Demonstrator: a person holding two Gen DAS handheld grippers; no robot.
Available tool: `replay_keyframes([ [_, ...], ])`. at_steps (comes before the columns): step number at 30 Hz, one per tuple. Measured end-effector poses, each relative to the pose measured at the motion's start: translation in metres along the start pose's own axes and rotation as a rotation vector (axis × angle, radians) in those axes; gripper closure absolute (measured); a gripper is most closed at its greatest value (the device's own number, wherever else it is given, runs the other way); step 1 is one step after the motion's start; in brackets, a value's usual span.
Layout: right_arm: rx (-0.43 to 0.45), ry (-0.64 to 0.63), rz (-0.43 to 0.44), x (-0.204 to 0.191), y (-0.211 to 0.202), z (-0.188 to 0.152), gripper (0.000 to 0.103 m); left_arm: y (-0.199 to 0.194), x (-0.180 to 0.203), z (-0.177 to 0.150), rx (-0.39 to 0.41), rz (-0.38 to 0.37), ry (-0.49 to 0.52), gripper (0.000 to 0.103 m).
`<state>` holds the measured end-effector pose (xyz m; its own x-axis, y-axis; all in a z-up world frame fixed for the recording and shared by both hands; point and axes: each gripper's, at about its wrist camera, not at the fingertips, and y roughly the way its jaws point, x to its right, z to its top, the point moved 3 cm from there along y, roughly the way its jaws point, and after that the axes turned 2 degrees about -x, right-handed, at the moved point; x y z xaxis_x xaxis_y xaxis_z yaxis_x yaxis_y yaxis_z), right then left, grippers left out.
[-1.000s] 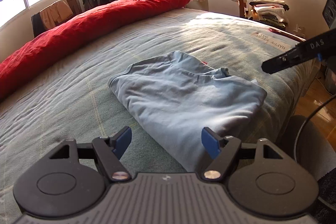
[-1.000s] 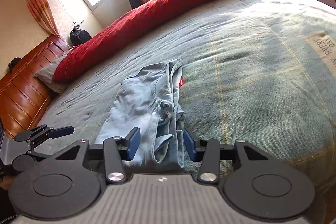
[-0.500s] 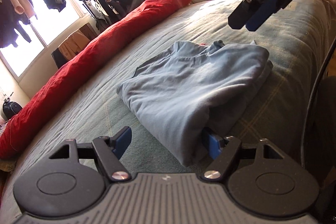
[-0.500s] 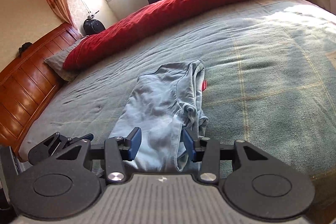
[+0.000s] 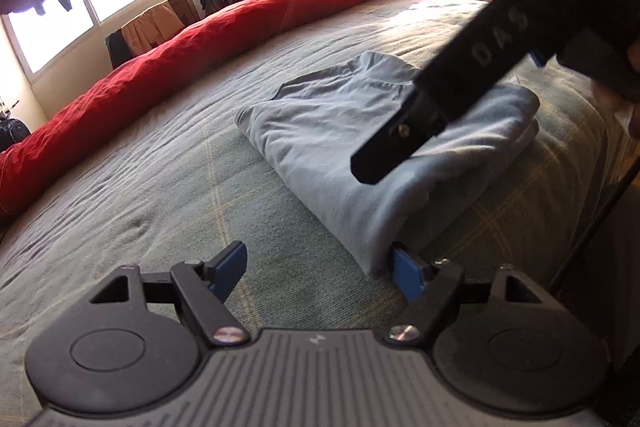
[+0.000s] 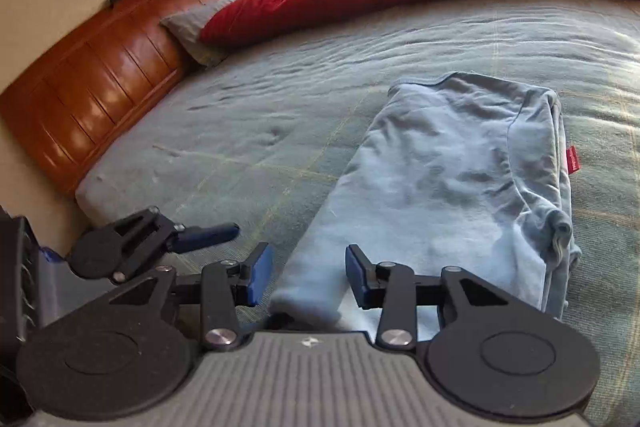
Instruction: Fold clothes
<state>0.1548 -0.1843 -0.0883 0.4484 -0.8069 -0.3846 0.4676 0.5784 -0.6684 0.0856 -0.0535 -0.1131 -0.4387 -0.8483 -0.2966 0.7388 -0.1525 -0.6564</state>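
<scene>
A folded light-blue garment (image 5: 360,131) lies flat on the grey-green bedspread (image 5: 160,187), with a long red duvet (image 5: 200,43) bunched along the bed's far side; the left gripper (image 5: 320,269) sits low at the near end of the garment, its jaws spread wide; the right-hand blue pad (image 5: 406,273) touches the garment's near corner, which drapes against its inner face, while the left-hand pad stands well clear over bare bedspread, so nothing is pinched. The right gripper (image 6: 306,275) hovers at the same near end; its jaws are about half apart and have just been closing; the garment's near corner (image 6: 308,301) lies between and just below the pads, but neither pad presses on it. In the right wrist view the garment stretches away ahead and to the right of the fingers, a small red tag (image 6: 572,159) showing at its right edge; the left gripper's blue fingertip (image 6: 208,233) shows just left of the fingers, beyond it a wooden headboard (image 6: 100,99) and a grey pillow (image 6: 192,27).
</scene>
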Motion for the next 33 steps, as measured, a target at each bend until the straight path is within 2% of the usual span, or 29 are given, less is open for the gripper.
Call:
replay_keyframes([
  [1,-0.032,-0.027,-0.037,0.001,0.007,-0.006,0.067,-0.001,-0.004,-0.003,-0.020,-0.016,-0.020,0.025],
  [5,-0.037,-0.042,-0.030,0.014,-0.001,-0.023,0.072,-0.005,-0.018,-0.012,-0.078,-0.031,-0.084,0.025],
  [8,-0.025,-0.031,-0.040,0.015,-0.015,-0.028,0.071,-0.006,-0.032,-0.005,-0.083,-0.002,-0.123,0.025],
  [10,0.018,-0.052,-0.055,0.011,-0.032,-0.029,0.070,-0.008,-0.036,0.003,-0.065,-0.014,-0.150,0.025],
  [14,0.081,-0.047,-0.131,0.022,-0.057,-0.030,0.069,-0.010,-0.037,0.028,0.021,-0.138,-0.209,0.025],
  [16,0.043,-0.010,-0.221,0.038,-0.055,-0.036,0.069,-0.006,-0.032,0.038,0.043,-0.169,-0.213,0.025],
  [18,0.022,0.049,-0.244,0.054,-0.055,-0.050,0.069,0.000,-0.024,0.050,0.076,-0.191,-0.200,0.025],
  [21,0.068,0.113,-0.208,0.061,-0.069,-0.059,0.069,0.015,-0.015,0.057,0.074,-0.290,-0.230,0.027],
  [24,0.121,0.146,-0.196,0.065,-0.083,-0.057,0.069,0.037,0.000,0.054,-0.001,-0.348,-0.234,0.027],
  [25,0.151,0.156,-0.188,0.067,-0.088,-0.053,0.069,0.043,0.006,0.051,-0.021,-0.321,-0.225,0.027],
  [28,0.188,0.155,-0.184,0.071,-0.089,-0.037,0.070,0.042,0.010,0.049,-0.022,-0.307,-0.223,0.027],
  [33,0.192,0.150,-0.242,0.086,-0.067,-0.013,0.070,0.027,-0.003,0.052,-0.012,-0.276,-0.256,0.027],
])
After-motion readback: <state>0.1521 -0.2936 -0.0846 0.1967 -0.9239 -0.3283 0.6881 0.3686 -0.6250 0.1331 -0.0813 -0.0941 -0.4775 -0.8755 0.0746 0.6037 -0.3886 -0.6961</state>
